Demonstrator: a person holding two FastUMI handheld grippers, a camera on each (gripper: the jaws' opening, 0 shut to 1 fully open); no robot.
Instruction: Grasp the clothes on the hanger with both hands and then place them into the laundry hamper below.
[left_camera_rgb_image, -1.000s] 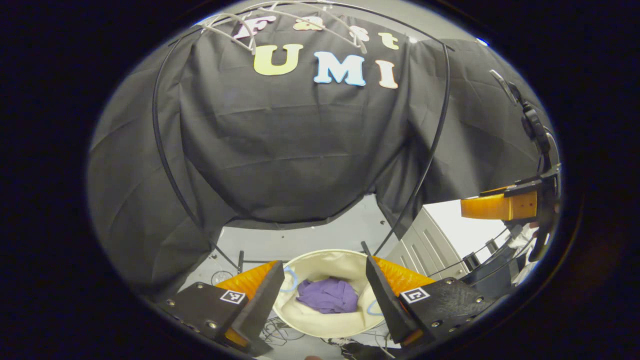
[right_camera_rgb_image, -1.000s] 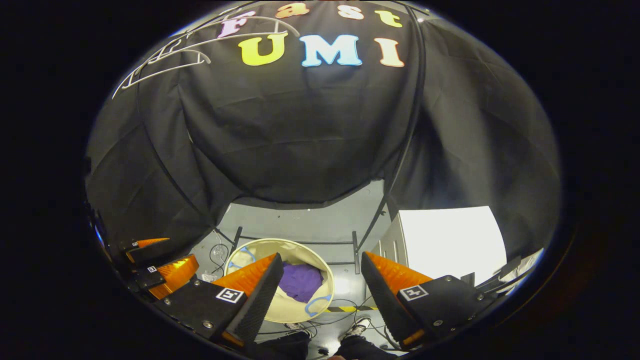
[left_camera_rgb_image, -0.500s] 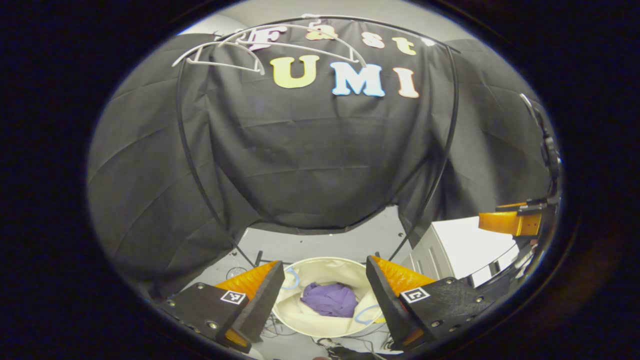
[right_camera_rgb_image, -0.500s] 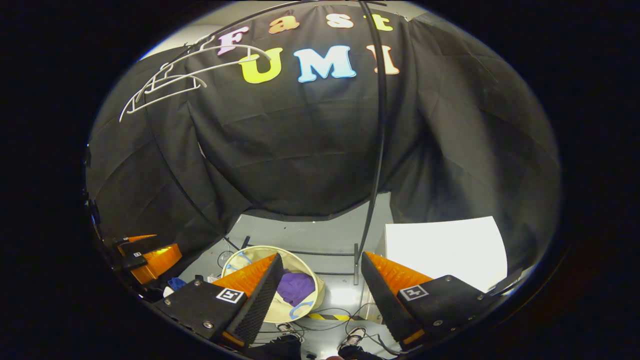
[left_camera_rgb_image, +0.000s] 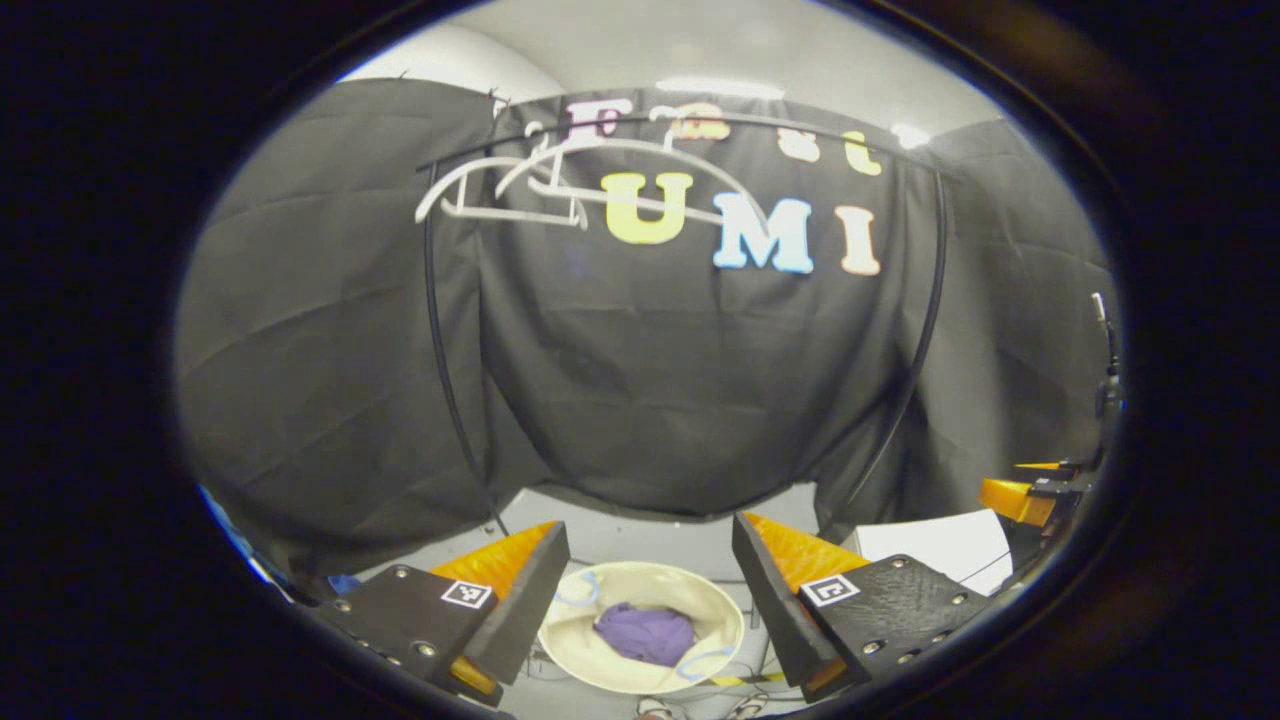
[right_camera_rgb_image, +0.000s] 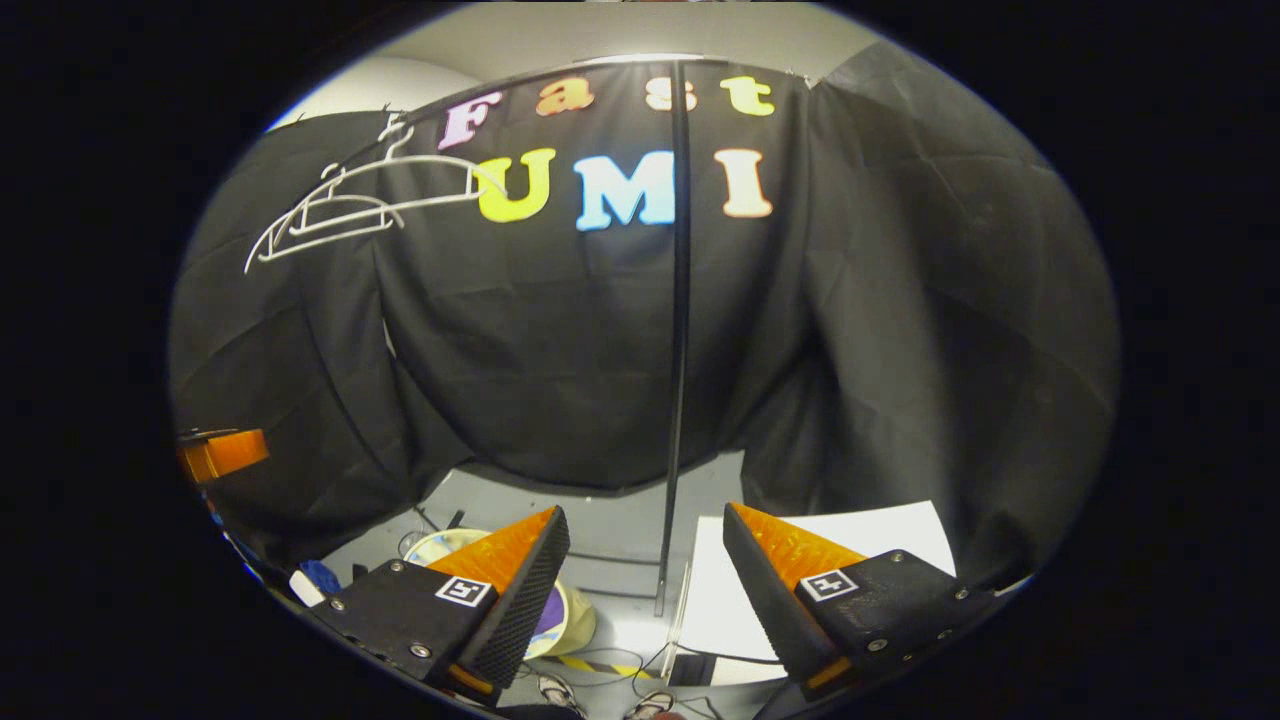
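1 crumpled purple garment (left_camera_rgb_image: 645, 634) lies bunched in the bottom of the round cream laundry hamper (left_camera_rgb_image: 580, 655) on the grey floor (left_camera_rgb_image: 640, 535), seen from the left gripper view between the spread, empty fingers of the left gripper (left_camera_rgb_image: 648, 590). White hangers (left_camera_rgb_image: 520, 190) hang bare on a black rail in front of the black cloth wall. The right gripper (left_camera_rgb_image: 1030, 495) shows at the far right edge, beside a white bench (left_camera_rgb_image: 945, 545).

From the right gripper view, the right gripper (right_camera_rgb_image: 645, 585) is spread wide and empty. The hamper (right_camera_rgb_image: 575, 625) is mostly hidden behind its left finger, a sliver of purple showing. The hangers (right_camera_rgb_image: 350, 205) sit upper left, a black upright pole (right_camera_rgb_image: 678, 350) runs down the middle, and the left gripper (right_camera_rgb_image: 222, 452) shows at the left edge. The bench (right_camera_rgb_image: 850, 530) lies behind the right finger.
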